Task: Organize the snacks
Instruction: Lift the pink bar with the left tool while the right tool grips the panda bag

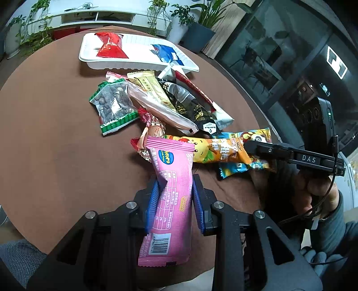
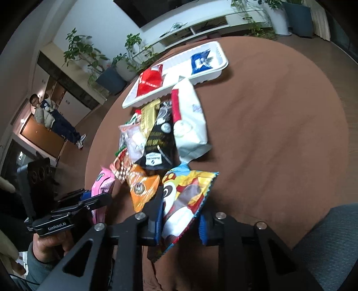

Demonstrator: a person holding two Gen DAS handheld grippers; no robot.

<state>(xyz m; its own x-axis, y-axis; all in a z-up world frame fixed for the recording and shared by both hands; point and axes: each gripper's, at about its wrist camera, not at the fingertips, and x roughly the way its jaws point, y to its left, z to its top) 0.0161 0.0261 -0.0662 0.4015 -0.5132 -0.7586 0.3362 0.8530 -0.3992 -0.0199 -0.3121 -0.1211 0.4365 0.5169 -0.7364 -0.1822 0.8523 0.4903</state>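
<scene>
My left gripper [image 1: 175,185] is shut on a pink snack packet [image 1: 172,197], with a blue pad pressing each side. My right gripper [image 2: 181,208] is shut on a bright packet with a panda print [image 2: 185,194]. The same packet lies under its finger [image 1: 252,145] in the left wrist view. Ahead lies a pile of snacks: a green-edged nut bag [image 1: 114,105], a gold bar [image 1: 147,87], a black packet [image 1: 190,105], a white pouch [image 2: 190,125] and an orange packet [image 1: 214,150]. Beyond it, a white tray [image 1: 143,65] holds a red packet [image 1: 110,46] and a blue packet [image 1: 166,52].
Everything rests on a round brown table [image 2: 279,123] whose edge curves close on the right in the left wrist view. Potted plants [image 2: 132,49] and a low white shelf [image 1: 98,16] stand beyond it. A person [image 2: 51,116] stands far off to the left.
</scene>
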